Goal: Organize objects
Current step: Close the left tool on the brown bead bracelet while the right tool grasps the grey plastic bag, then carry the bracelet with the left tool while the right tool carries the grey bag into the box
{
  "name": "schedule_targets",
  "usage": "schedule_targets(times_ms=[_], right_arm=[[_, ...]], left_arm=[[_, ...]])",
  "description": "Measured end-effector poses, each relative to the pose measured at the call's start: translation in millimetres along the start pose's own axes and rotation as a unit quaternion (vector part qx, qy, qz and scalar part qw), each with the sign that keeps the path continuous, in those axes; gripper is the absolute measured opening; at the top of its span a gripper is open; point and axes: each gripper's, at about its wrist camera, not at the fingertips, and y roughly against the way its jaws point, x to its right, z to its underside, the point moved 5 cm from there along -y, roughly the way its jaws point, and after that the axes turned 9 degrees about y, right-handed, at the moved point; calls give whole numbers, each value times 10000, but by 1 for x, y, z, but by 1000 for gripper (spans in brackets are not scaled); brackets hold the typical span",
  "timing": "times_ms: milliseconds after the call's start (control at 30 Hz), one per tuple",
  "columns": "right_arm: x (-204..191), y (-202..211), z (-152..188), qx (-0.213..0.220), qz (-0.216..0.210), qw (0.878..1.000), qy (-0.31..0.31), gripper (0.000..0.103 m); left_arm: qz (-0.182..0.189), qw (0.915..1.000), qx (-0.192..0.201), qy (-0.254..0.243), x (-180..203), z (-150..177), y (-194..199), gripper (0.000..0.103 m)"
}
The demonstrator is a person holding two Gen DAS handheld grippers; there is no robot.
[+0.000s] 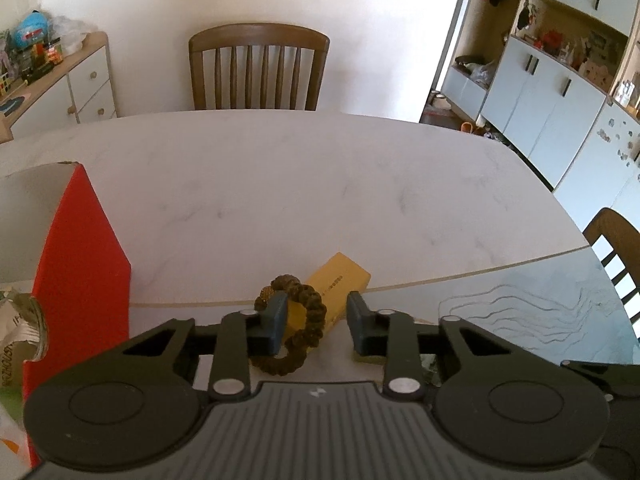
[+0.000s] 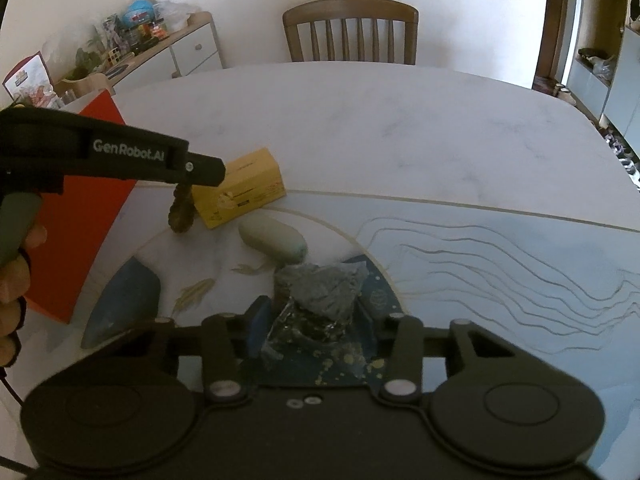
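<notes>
Marble-white table (image 1: 280, 184) stretched under both my tongs, a patterned blue mat on its near part. My left gripper (image 1: 316, 320) had its jaws apart, yet a braided brown bracelet (image 1: 298, 332) hung looped over the left finger, above a yellow box (image 1: 340, 280). A red box (image 1: 80, 260) stood just to the left. My right gripper (image 2: 312, 320) was clamped on a crinkled clear packet (image 2: 320, 300). Beyond it lay a pale green pouch (image 2: 272, 242), then a wooden chair (image 2: 350, 30).
</notes>
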Motion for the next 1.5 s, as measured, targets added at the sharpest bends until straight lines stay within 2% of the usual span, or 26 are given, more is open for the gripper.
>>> schedule_targets(times_ms=[133,233,533,767,1100,1500], right_arm=[[3,2,1,-13,26,10000,-52,40],[5,5,2,-9,25,10000,-88,38],[5,19,6,59,71,9999,-124,31],[3,46,6,185,37,9996,-201,29],[0,92,4,412,5,9987,-293,29],[-34,123,-34,660,-238,9975,-66,29]], left_arm=[[16,9999,-30,122,-4,-1,0,12],[27,9999,-28,149,-6,-2,1,9],[15,9998,57,173,-10,-6,18,8],[92,9997,9,247,-15,-7,38,8],[422,9984,7,364,-25,-10,75,8],[588,9974,209,372,-49,-28,132,8]])
